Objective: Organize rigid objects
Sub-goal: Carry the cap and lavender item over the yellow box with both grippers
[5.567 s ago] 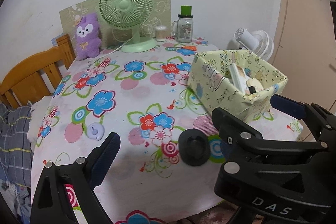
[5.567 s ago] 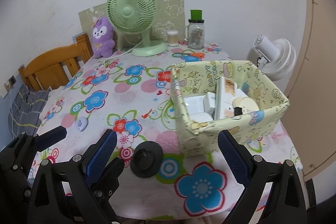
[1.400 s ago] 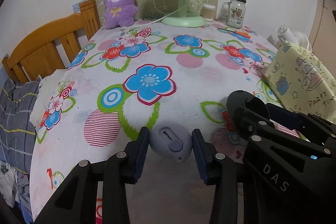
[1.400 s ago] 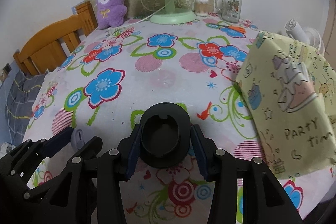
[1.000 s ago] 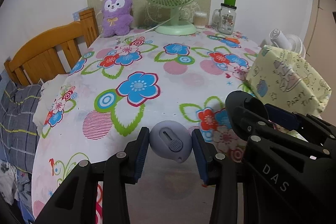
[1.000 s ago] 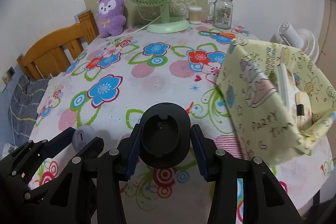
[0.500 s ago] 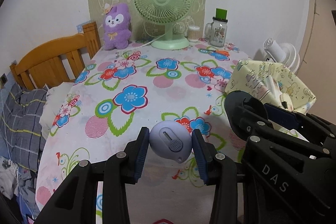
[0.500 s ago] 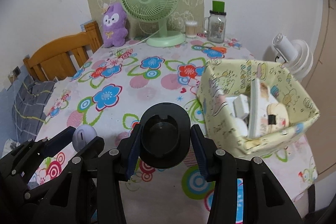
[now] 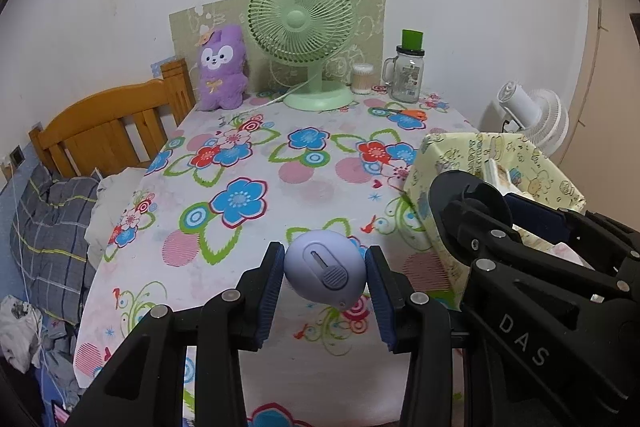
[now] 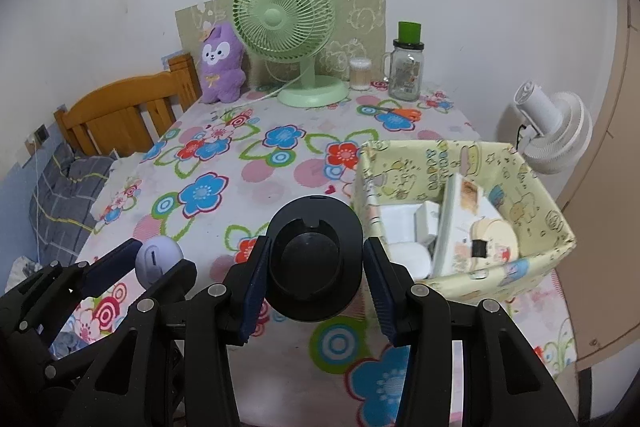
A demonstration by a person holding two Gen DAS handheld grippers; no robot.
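i am holding two grippers above a table [image 9: 280, 187] covered in a bright flowered cloth. my left gripper [image 9: 325, 277] is clamping a small lilac puck [image 9: 325, 273] between its blue pads, the puck's slotted face turned toward the camera and lifted clear of the cloth. my right gripper [image 10: 316, 265] is gripping a round black holder [image 10: 316, 259], its hollow side facing the camera, also off the table. the two grippers are sitting side by side, the left one just to the left of the right one. a yellow box [image 10: 552, 227] with cartoon prints is standing on the table's right part, just beside the black holder in the right view; white packets and a cream round item are lying inside it. at the table's far edge a green fan [image 9: 300, 23] is standing, with a purple plush [image 9: 222, 67] to its left and a glass jar [image 9: 408, 75] with a green lid to its right. orange scissors [image 9: 412, 113] are lying near the jar. a wooden headboard [image 9: 108, 123] is showing at the left, and a white fan [image 10: 556, 131] is standing beyond the box
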